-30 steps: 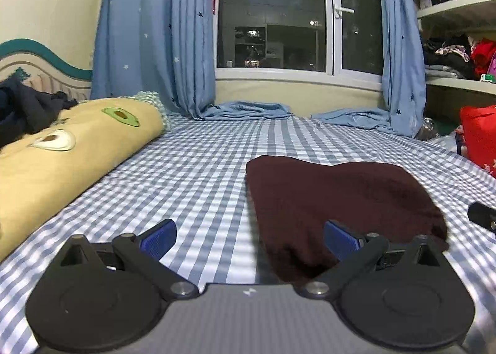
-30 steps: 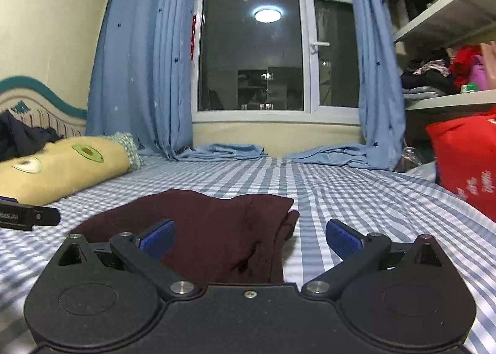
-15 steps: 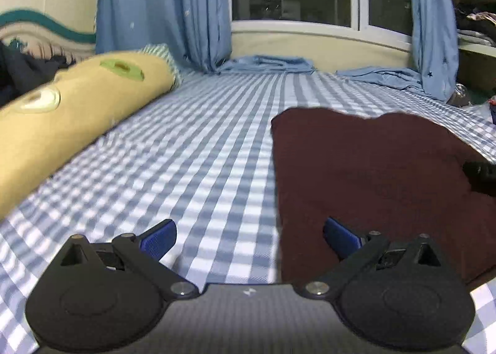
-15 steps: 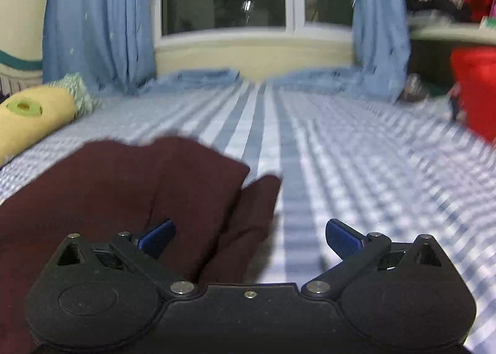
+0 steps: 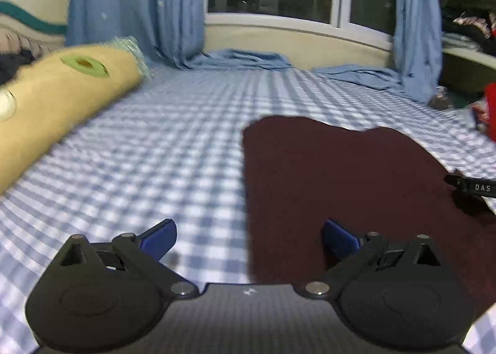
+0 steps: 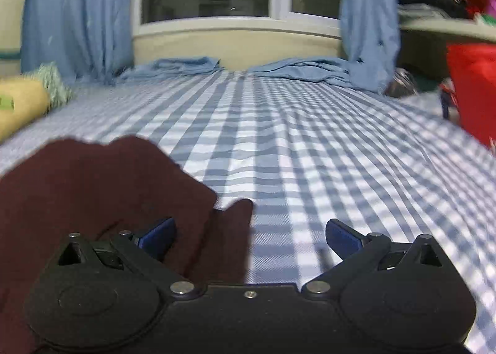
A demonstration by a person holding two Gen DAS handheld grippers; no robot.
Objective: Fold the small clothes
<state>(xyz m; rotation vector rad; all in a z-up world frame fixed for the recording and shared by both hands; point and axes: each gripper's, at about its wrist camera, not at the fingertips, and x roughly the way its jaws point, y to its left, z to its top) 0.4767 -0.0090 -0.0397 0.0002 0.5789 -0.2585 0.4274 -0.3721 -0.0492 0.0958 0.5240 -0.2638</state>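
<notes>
A checked bed carries a maroon garment. Both grippers, left and right, straddle its near edges, jaws open. Probably the grasp step; next, closing on the fabric.

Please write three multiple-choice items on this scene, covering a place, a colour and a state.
1. Where does the garment lie?
A. on the checked bed sheet
B. on the shelf
C. on the windowsill

2. What colour is the garment?
A. yellow
B. dark maroon
C. blue

3. How is the left gripper?
A. shut on the garment
B. open
C. shut on nothing

Answers: 1 A, the check pattern surrounds it; 2 B, it reads dark maroon in both views; 3 B, its blue fingers stand wide apart over the garment's left edge.
</notes>
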